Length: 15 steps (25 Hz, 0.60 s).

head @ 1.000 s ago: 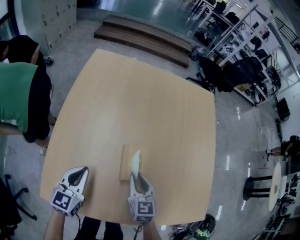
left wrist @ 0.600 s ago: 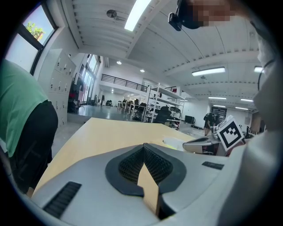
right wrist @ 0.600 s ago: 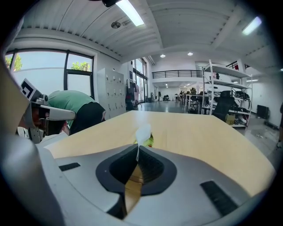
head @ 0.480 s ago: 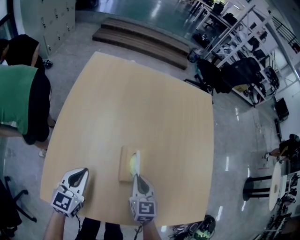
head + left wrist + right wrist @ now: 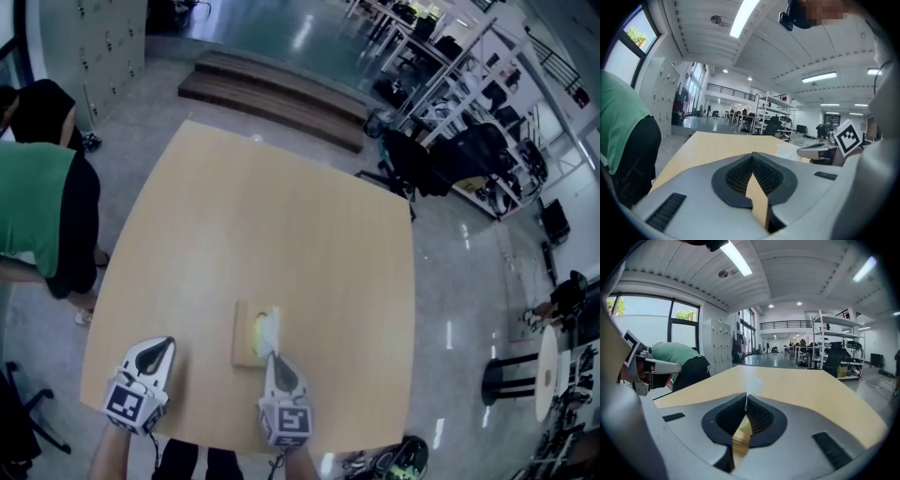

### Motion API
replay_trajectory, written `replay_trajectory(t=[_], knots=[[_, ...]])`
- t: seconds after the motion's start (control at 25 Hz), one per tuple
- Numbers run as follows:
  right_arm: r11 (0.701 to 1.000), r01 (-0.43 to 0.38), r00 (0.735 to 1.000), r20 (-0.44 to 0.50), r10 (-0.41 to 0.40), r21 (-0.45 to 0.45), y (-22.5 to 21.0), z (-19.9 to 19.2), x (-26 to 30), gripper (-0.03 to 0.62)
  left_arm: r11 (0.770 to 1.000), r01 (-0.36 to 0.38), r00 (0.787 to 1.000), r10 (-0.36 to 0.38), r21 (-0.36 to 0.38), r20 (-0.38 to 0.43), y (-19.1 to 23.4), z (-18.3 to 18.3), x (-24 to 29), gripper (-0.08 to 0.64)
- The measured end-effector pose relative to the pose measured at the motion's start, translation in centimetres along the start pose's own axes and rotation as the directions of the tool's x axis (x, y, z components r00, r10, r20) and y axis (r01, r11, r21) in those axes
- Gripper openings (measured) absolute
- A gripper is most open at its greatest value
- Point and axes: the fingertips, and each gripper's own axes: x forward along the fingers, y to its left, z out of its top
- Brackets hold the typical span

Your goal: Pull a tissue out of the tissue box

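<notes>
A light wooden tissue box (image 5: 245,337) lies flat on the tan table (image 5: 281,225), near its front edge. A white tissue (image 5: 268,328) rises out of the box's slot. My right gripper (image 5: 273,355) is shut on the tissue's top, just on the near side of the box. In the right gripper view the tissue (image 5: 751,379) shows as a white sliver above the closed jaw tips of the right gripper (image 5: 746,397), with the box (image 5: 740,437) seen below through the gap. My left gripper (image 5: 161,342) hovers left of the box, shut and holding nothing; its pads (image 5: 761,174) meet at the tip.
A person in a green top (image 5: 33,211) bends at the table's left edge. Beyond the far edge lie a low wooden platform (image 5: 272,89), office chairs (image 5: 412,159) and shelving. From the left gripper view the right gripper (image 5: 825,151) shows at the right.
The right jaws have closed on the tissue's top and drawn slightly back toward me; the tissue now leans toward the gripper. The left gripper has hardly shifted.
</notes>
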Motion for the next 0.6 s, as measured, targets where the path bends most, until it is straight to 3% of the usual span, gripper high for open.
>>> replay_trajectory(t=[0.36, 0.48, 0.6], knots=[[1.0, 0.002, 0.999, 0.049, -0.002, 0.008, -0.6, 2.0, -1.5, 0.008, 0.998, 0.013, 0.998, -0.017, 0.069, 0.062, -0.6, 1.6, -0.1, 0.008], [1.0, 0.006, 0.997, 0.077, -0.006, 0.002, -0.7, 2.9, -1.8, 0.008, 0.999, 0.002, 0.998, -0.005, 0.048, 0.065, -0.9, 2.9, -0.3, 0.008], [1.0, 0.001, 0.994, 0.109, -0.001, -0.004, -0.4, 4.0, -2.3, 0.008, 0.997, 0.008, 0.996, -0.014, 0.072, 0.083, -0.9, 3.1, -0.7, 0.008]])
